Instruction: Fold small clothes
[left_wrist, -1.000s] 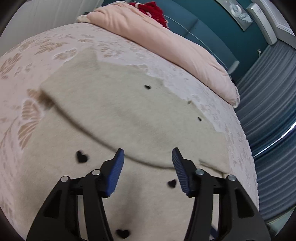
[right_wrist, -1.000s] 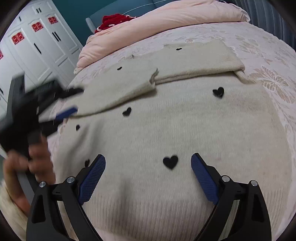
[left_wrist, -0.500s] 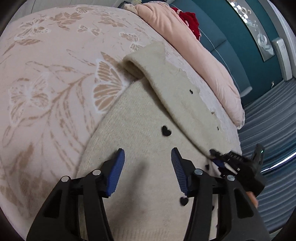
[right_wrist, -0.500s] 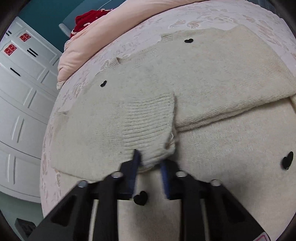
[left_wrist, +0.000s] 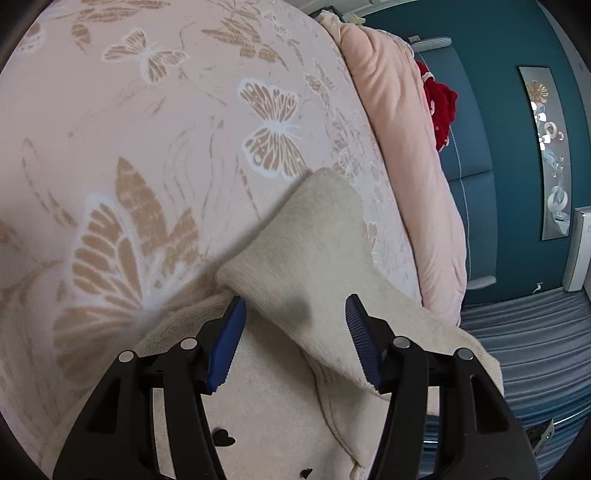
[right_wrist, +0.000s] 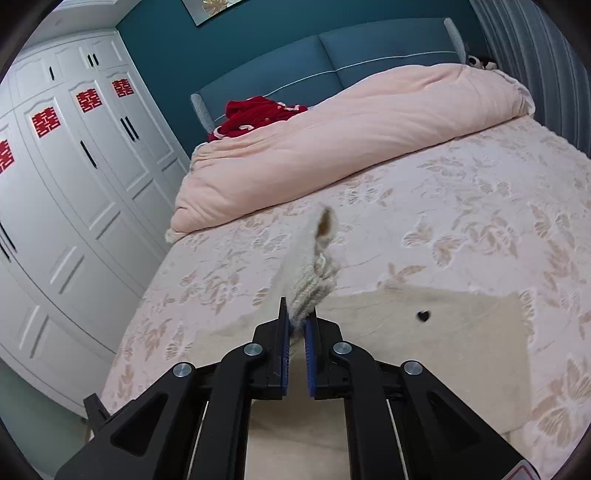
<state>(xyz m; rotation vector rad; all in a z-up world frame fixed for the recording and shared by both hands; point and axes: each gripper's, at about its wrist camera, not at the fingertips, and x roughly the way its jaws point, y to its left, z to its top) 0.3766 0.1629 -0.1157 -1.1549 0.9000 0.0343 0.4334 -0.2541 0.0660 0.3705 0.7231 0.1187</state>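
Observation:
A cream knit sweater (left_wrist: 280, 398) with small black hearts lies on the bed. In the left wrist view its folded sleeve (left_wrist: 314, 251) crosses the body, and my left gripper (left_wrist: 295, 343) is open over the sleeve's fold, not holding it. In the right wrist view my right gripper (right_wrist: 297, 332) is shut on the ribbed cuff (right_wrist: 310, 291) of the other sleeve and holds it lifted above the sweater (right_wrist: 443, 325).
The pink bedspread with butterfly patterns (left_wrist: 147, 147) spreads around the sweater. A rolled pink duvet (right_wrist: 351, 136) and a red garment (right_wrist: 255, 114) lie near the blue headboard (right_wrist: 332, 55). White wardrobes (right_wrist: 62, 166) stand on the left of the bed.
My right gripper has lifted the cuff off the sweater and now points toward the headboard. My left gripper has moved over to the folded sleeve's end and stays open.

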